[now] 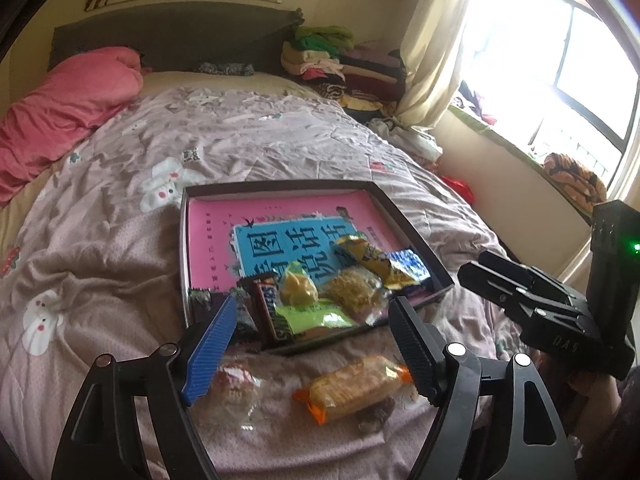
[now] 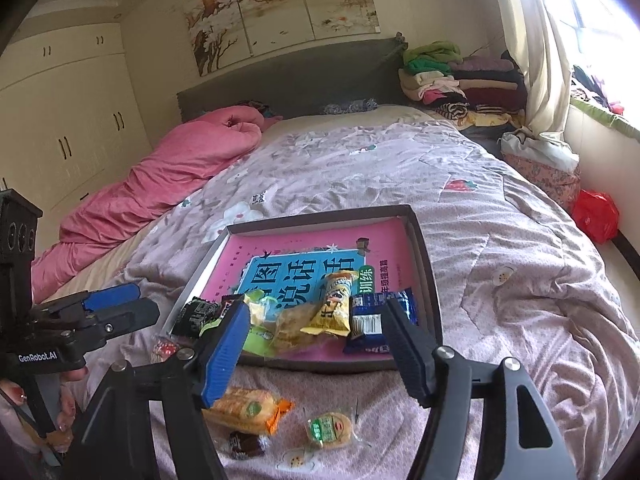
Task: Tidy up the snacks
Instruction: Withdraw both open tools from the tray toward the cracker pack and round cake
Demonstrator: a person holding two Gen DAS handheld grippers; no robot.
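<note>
Left wrist view is showing the left gripper [image 1: 310,350] hovering with jaws standing apart and holding nothing, above the orange-ended clear-wrapped biscuit packet [image 1: 354,388] lying on the lilac patterned quilt [image 1: 120,264]. The right gripper [image 2: 316,354] is likewise standing open and empty. Several snacks are already lying in the shallow dark-rimmed cardboard tray [image 1: 280,186] with its pink printed floor. Judged step: collecting the remaining loose snacks. The next move is calling for lowering over the biscuit packet and closing across its narrow width.
</note>
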